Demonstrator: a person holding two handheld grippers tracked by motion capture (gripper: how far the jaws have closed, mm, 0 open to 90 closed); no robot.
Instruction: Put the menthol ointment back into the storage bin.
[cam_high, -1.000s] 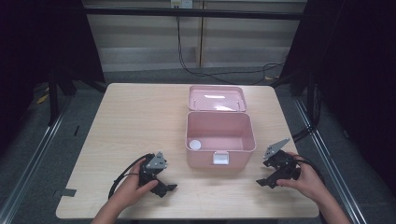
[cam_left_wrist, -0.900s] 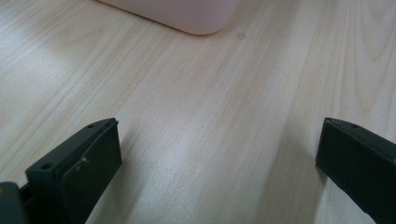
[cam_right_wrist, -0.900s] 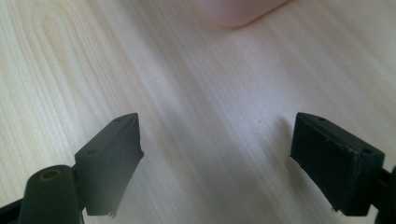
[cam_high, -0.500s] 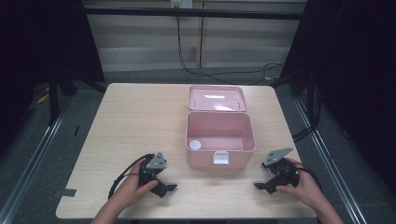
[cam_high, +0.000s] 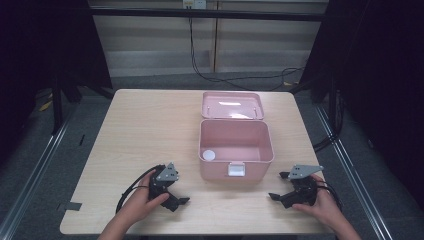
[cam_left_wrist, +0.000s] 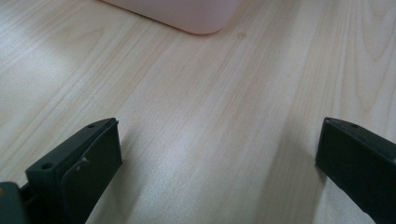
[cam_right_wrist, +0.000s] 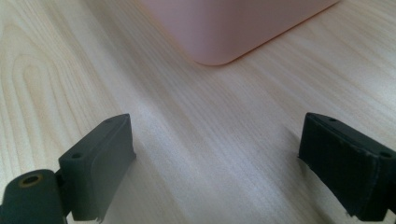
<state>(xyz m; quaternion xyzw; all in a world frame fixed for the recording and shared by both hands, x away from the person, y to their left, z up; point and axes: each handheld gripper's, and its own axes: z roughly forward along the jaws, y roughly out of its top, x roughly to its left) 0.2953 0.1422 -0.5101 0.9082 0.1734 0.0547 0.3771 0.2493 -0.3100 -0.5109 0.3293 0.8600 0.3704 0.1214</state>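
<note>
**Open pink box between two idle grippers**

A pink box (cam_high: 236, 150) stands open on the wooden table (cam_high: 140, 130), its lid (cam_high: 232, 105) folded back flat behind it. Inside, in the near left corner, lies a small white round thing (cam_high: 208, 155), too small to identify. The left gripper (cam_high: 176, 196) rests near the table's front edge, left of the box; the right gripper (cam_high: 280, 187) sits to the box's right. Both have jaws spread wide with nothing between them, only bare tabletop.
</note>
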